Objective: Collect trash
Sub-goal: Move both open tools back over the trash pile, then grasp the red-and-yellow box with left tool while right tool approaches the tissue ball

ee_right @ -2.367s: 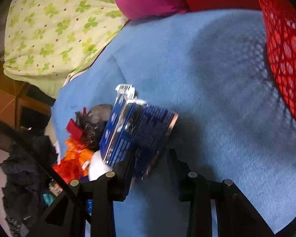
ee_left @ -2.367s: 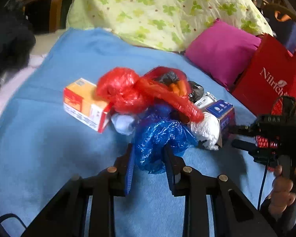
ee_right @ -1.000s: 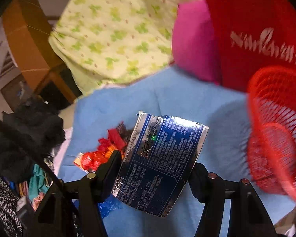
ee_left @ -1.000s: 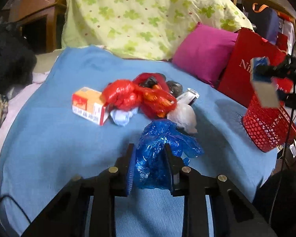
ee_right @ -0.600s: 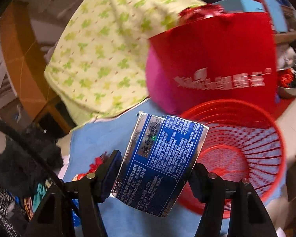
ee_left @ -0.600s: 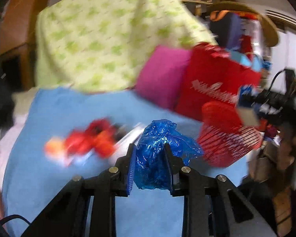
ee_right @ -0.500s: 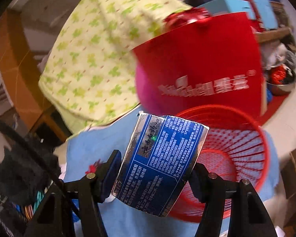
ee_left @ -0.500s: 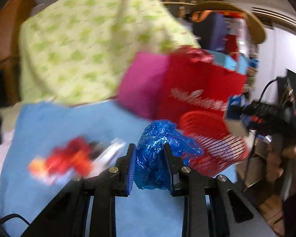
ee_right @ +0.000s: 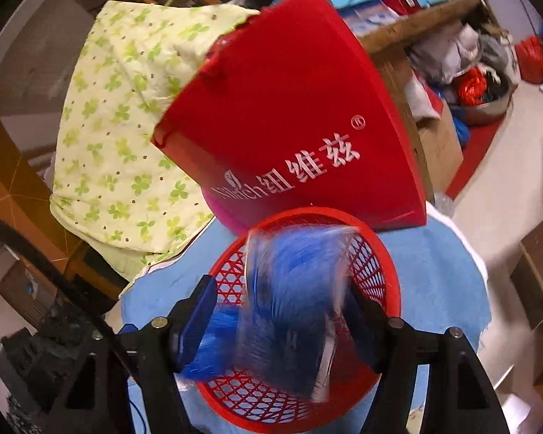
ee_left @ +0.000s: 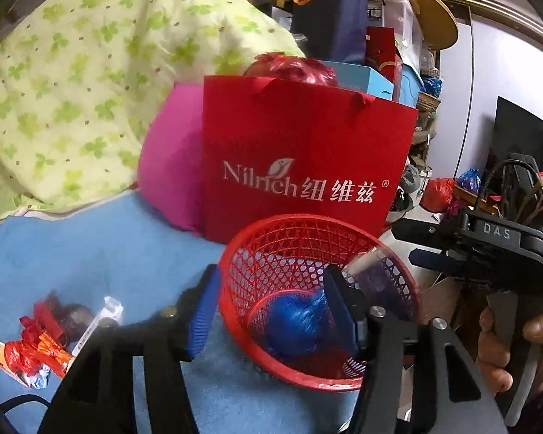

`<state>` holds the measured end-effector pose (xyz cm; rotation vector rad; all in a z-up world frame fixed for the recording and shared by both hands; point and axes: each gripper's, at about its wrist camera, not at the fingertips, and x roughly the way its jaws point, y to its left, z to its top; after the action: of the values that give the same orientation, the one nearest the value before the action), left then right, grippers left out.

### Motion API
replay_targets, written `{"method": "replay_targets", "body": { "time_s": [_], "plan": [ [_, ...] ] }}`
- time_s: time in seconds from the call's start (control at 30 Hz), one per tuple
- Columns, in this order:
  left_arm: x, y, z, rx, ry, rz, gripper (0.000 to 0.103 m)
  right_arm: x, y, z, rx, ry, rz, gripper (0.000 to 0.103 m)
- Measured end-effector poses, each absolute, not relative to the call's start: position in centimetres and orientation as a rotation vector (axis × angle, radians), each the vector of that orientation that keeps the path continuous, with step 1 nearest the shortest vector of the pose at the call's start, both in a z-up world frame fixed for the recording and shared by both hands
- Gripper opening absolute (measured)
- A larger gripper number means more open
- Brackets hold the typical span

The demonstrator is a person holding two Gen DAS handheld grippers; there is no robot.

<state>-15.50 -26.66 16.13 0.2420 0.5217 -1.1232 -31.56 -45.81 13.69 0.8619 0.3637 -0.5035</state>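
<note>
A red mesh basket [ee_left: 260,256] stands on the blue blanket [ee_left: 90,249]; it also shows in the right wrist view [ee_right: 376,264]. My left gripper [ee_left: 268,307] is open over it, and the blue plastic bag [ee_left: 300,322] lies inside the basket. My right gripper [ee_right: 278,311] is open above the basket; the blue box [ee_right: 293,307] is a blur, falling between its fingers. The right gripper also shows in the left wrist view [ee_left: 420,246] beside the basket. More trash [ee_left: 40,340] lies on the blanket at lower left.
A red paper bag [ee_left: 304,159] and a pink pillow [ee_left: 170,166] stand right behind the basket. A green-patterned quilt [ee_left: 90,72] is piled at the back. The bed edge and a cluttered floor [ee_right: 488,90] lie to the right.
Both grippers swung right from the trash pile to the red basket and opened. The blue bag dropped into the basket and the blue box is falling in.
</note>
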Motion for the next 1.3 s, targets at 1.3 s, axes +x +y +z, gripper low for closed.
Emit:
{"method": "replay_targets", "body": {
  "time_s": [1.3],
  "plan": [
    [10.8,4.0,5.9,-0.104,0.870,-0.276,0.070,-2.1,-24.9,1.4,0.641,0.805,0.063,0.058]
  ]
}}
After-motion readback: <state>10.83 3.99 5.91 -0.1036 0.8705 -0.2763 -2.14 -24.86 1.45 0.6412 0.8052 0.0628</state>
